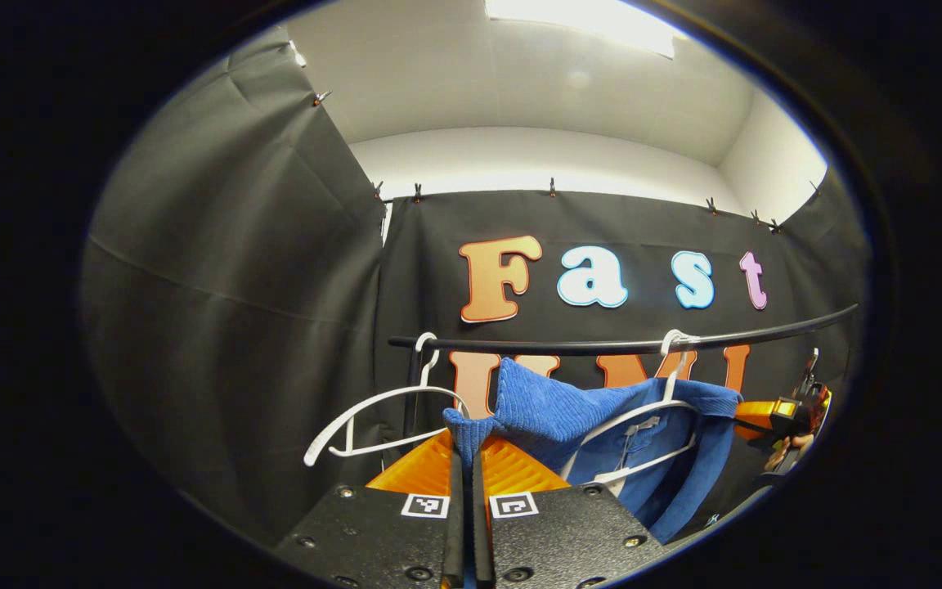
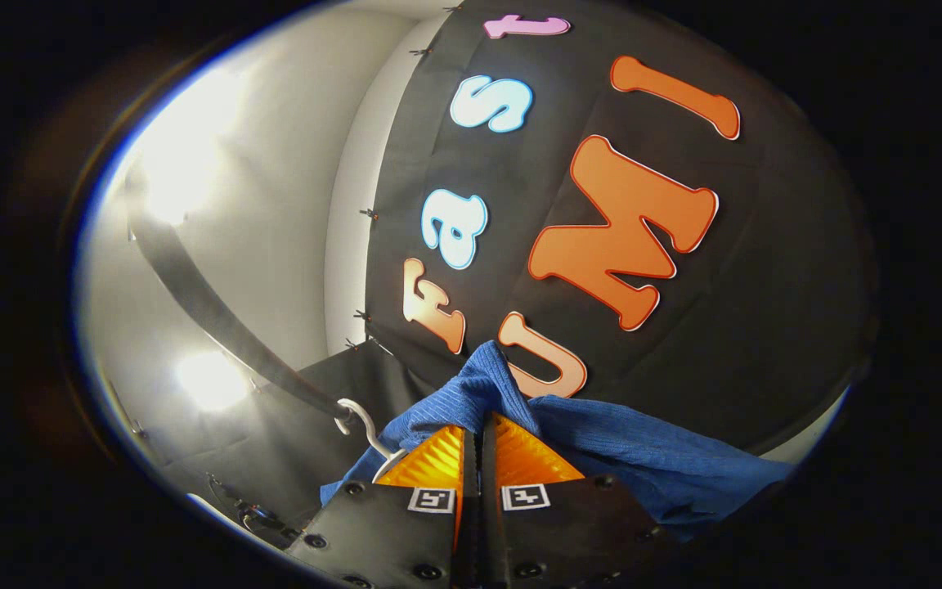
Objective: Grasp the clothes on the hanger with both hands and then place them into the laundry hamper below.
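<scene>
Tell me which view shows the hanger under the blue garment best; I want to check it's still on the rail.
The left gripper view: the white hanger shows hook, arm and bar, hooked on the rail inside the blue garment. The right gripper view gives just its hook.

left gripper view: level, close to garment (image 1: 594,417) | right gripper view: rolled sideways, same garment
</scene>
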Action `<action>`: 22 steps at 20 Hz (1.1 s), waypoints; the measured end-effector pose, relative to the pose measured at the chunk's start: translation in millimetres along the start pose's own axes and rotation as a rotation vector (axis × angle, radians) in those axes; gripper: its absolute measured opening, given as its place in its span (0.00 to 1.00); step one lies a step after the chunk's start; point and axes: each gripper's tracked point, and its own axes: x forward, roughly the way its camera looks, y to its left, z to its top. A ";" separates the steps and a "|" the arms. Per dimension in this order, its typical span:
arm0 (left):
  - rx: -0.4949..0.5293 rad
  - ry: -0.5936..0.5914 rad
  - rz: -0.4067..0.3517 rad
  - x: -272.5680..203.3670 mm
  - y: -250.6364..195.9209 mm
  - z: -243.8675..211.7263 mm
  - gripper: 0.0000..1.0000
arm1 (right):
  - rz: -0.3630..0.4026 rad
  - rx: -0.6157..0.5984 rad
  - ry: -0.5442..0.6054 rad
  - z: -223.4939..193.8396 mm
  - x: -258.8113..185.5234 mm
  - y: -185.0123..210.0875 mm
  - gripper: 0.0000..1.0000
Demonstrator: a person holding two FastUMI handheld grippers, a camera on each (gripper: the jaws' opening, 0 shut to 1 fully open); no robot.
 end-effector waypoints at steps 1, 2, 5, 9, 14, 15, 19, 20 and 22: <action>0.012 0.002 0.000 3.7 4.4 0.1 0.05 | 0.003 0.007 -0.009 3.2 0.5 -0.5 0.07; 0.024 -0.003 -0.002 7.1 7.9 1.6 0.05 | 0.005 0.011 -0.018 7.3 0.8 -0.1 0.07; 0.041 0.001 -0.033 19.8 9.6 1.5 0.05 | 0.001 0.002 -0.039 16.4 6.9 -1.4 0.07; 0.057 0.041 -0.089 39.6 5.2 -19.4 0.05 | -0.027 -0.009 -0.070 33.3 7.8 -11.2 0.07; 0.012 0.087 -0.137 55.8 8.1 -45.9 0.04 | -0.060 -0.036 -0.088 43.5 13.3 -21.3 0.07; 0.002 0.094 -0.149 58.0 7.9 -48.9 0.04 | -0.070 -0.045 -0.092 46.8 15.8 -23.6 0.07; -0.019 0.118 -0.193 61.7 7.1 -60.6 0.05 | -0.110 -0.087 -0.105 57.0 25.6 -34.0 0.07; -0.026 0.120 -0.206 61.6 5.3 -62.3 0.05 | -0.121 -0.090 -0.108 59.2 28.3 -38.6 0.07; -0.038 0.130 -0.227 61.0 1.0 -68.4 0.05 | -0.151 -0.086 -0.105 58.1 29.2 -50.4 0.07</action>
